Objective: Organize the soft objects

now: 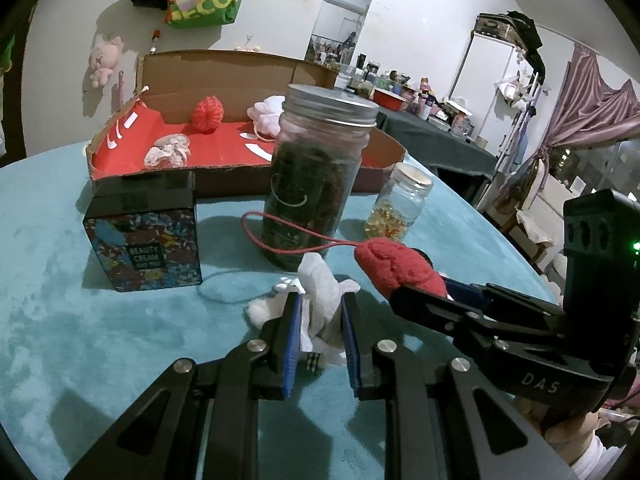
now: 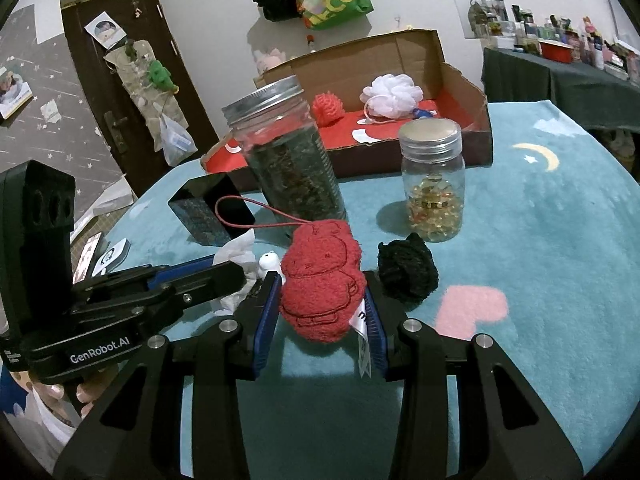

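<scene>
My left gripper [image 1: 320, 308] is shut on a white soft toy [image 1: 320, 300] just above the teal cloth. My right gripper [image 2: 322, 292] is shut on a red plush toy [image 2: 322, 284] with a red cord loop; it also shows in the left wrist view [image 1: 400, 266], to the right of the white toy. A black yarn ball [image 2: 408, 270] lies on the cloth right of the red plush. The cardboard box [image 1: 224, 172] with a red floor holds a red yarn ball [image 1: 207, 114], a white mesh pouf [image 1: 266, 114] and a lacy white piece [image 1: 168, 150].
A tall lidded jar of dark leaves [image 1: 316, 176] and a small jar of yellow capsules [image 1: 400, 208] stand between the grippers and the box. A black cream box [image 1: 144, 240] stands at the left. A cluttered side table [image 2: 560, 72] stands behind on the right.
</scene>
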